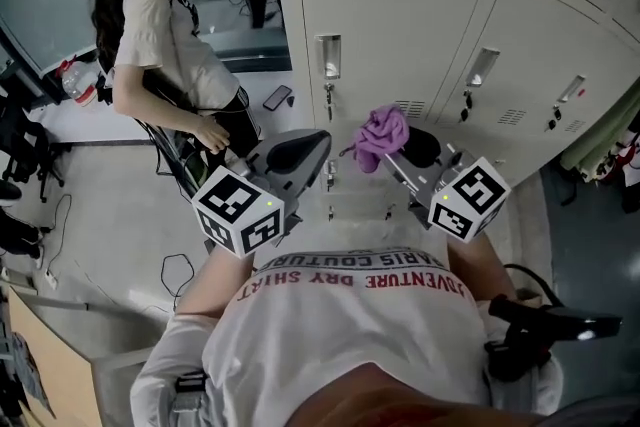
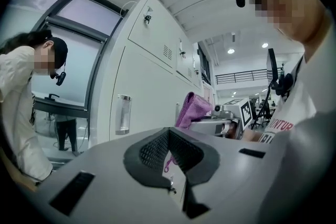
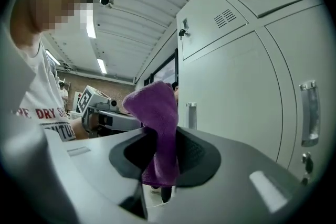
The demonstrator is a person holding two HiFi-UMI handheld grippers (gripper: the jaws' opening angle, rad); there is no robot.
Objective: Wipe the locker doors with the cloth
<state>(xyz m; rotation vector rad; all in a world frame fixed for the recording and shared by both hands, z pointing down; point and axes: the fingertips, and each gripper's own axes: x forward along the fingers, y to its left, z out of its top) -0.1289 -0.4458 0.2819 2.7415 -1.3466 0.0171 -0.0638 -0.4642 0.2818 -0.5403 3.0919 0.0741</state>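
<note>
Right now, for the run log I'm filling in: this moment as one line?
left gripper: shut, empty | right gripper: shut on purple cloth | locker doors: close ahead, cloth contact unclear

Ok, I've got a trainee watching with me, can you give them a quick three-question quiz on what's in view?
1. Which gripper holds the purple cloth? A: left. B: right. C: neither.
2. True or false: the left gripper is clamped on a second cloth.
3. Fill the blank: the locker doors in front of the grippers are all ____.

Key:
1. B. The right gripper has its jaws shut on the cloth, which stands bunched above them.
2. False. Its jaws are together with nothing between them.
3. Closed.
</note>
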